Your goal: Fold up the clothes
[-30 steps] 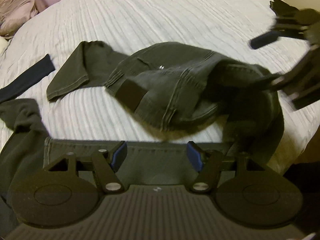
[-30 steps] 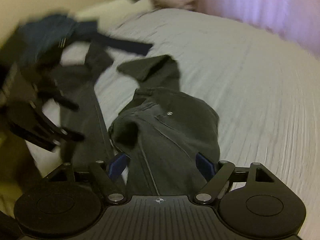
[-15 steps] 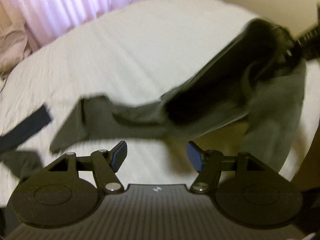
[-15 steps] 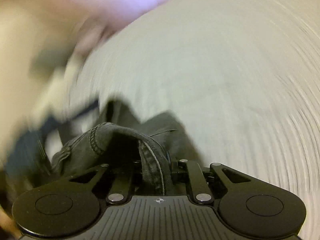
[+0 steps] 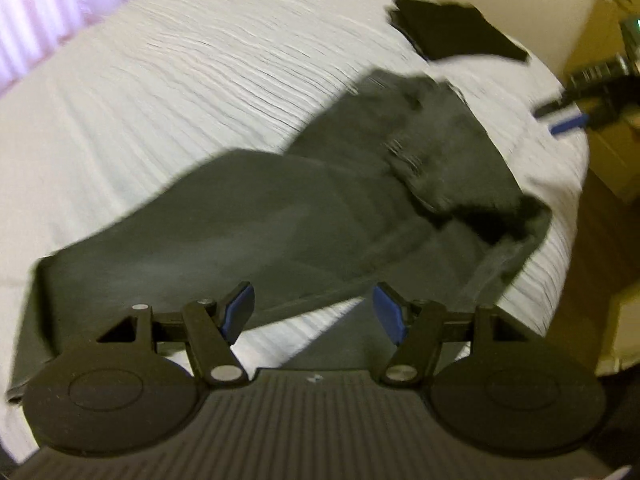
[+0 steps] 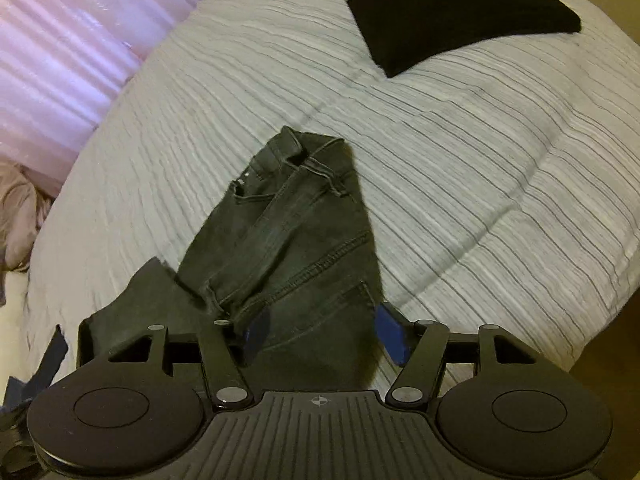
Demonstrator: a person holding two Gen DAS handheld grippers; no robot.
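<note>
Pale ribbed bedding covers the bed (image 6: 460, 168), with pink curtains (image 6: 64, 52) behind it and a yellowish wall at the far side in the left wrist view.

Both claws hover low over the bed, pointing forward across it. The left claw (image 5: 313, 312) stands with its blue-padded fingers (image 5: 240, 310) spread wide and nothing between them; the bedding and the near edge of the cloth show in the gap. The right claw (image 6: 325, 334) is likewise spread apart, its pads either side of the cloth just ahead but not pinching it.

The dark grey jeans (image 6: 288, 240) lie on the bed directly ahead of the right claw, long axis running away from it, waistband at the far end and the legs trailing back toward and left of the claw. They are crumpled, one part lapped over another. In the left wrist view the jeans (image 5: 320, 208) stretch diagonally from near-left to far-right, the bunched waist at the far right; this view is blurred.

Beyond the jeans, well apart from them, a folded black garment (image 6: 460, 12) lies flat near the far edge of the bed. A pinkish bundle of cloth (image 6: 20, 216) sits far left. The right claw (image 5: 580, 100) shows blurred at the right edge of the left wrist view.
</note>
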